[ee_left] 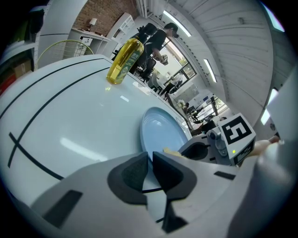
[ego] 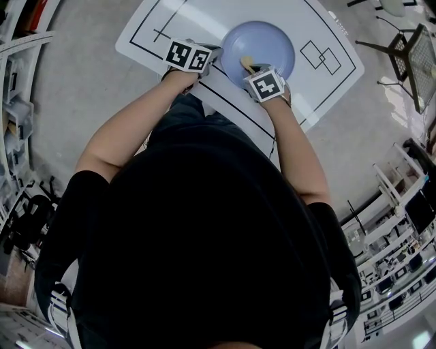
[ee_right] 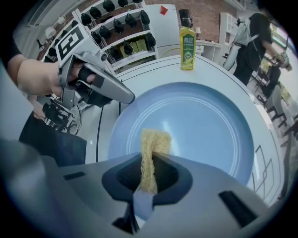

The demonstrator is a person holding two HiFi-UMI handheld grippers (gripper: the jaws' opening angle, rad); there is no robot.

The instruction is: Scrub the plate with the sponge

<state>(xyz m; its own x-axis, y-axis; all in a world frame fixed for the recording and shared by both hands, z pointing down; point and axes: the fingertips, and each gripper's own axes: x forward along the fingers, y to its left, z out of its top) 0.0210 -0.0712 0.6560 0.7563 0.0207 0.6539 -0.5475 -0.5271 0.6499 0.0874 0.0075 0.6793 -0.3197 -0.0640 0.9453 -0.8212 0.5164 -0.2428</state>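
A pale blue plate (ego: 267,42) lies on the white mat (ego: 157,20) in front of me. My left gripper (ego: 215,56) is at the plate's left rim; in the left gripper view its jaws (ee_left: 150,160) stand closed on that rim of the plate (ee_left: 160,130). My right gripper (ego: 253,68) hangs over the plate's near part, shut on a yellow sponge (ee_right: 153,142). The sponge is squeezed thin between the pads (ee_right: 165,173) and sticks out onto the plate (ee_right: 205,121). The left gripper (ee_right: 126,96) also shows at the rim in the right gripper view.
A bottle of yellow liquid (ee_right: 187,42) stands on the mat beyond the plate, also seen as the bottle (ee_left: 123,60). Black lines mark the mat (ee_left: 56,135). A folding chair (ego: 412,58) stands to the right; shelves (ee_right: 116,28) and a person (ee_right: 253,37) are behind.
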